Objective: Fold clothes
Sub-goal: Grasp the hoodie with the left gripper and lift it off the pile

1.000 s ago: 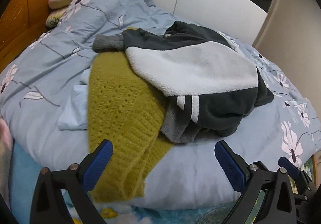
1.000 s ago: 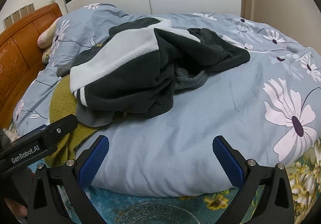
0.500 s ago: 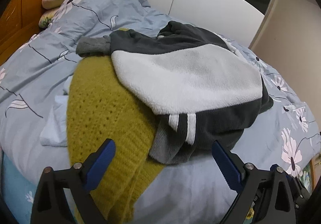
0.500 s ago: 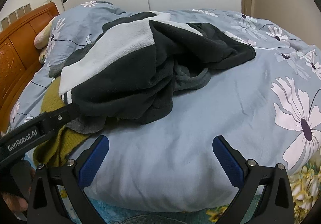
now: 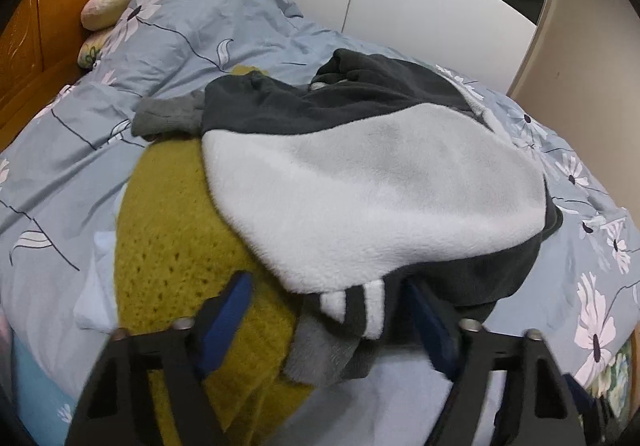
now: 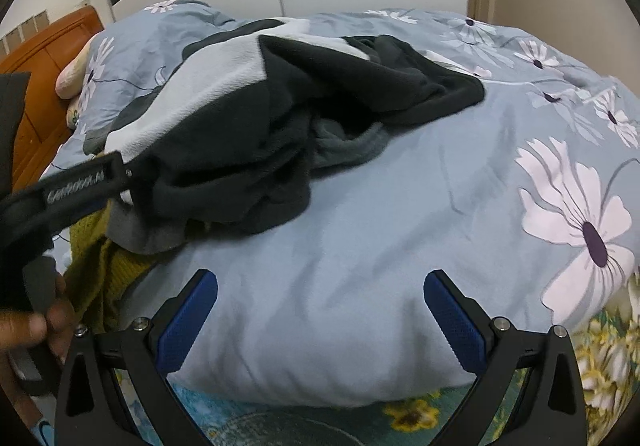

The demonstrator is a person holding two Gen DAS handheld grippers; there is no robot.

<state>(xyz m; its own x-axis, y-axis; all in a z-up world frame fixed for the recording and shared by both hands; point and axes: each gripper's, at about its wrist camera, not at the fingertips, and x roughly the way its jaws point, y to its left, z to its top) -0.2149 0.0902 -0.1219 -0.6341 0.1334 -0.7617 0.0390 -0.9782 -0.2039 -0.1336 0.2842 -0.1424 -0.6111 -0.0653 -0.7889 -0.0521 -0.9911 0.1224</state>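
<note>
Fleece top (image 5: 376, 182): dark grey and white, dumped in a heap across the middle of the left wrist frame; its striped hem corner (image 5: 352, 306) hangs at the lower centre, right at the edge of the bed.
Mustard knit (image 5: 172, 246): spread underneath the fleece, seen at the lower left of the same frame (a pale blue garment (image 5: 94, 294) peeks out beside it, left of the knit).
Left gripper (image 5: 328, 316): jaws are closing, with the striped hem and grey cuff caught between the blue pads (image 5: 226, 310); the pads can't be seen pressing the cloth yet.
Right gripper (image 6: 320, 318): jaws are spread wide over bare duvet at the lower centre of the right wrist frame, nothing between them.
Duvet (image 6: 440, 206): light blue with big white flowers, covering the whole bed.
Headboard (image 5: 44, 30): orange wood, upper left, with pillows (image 5: 108, 2) tucked against it.
Hand (image 6: 36, 326): seen at the lower left edge of the right wrist frame, wrapped around the other tool's handle.
</note>
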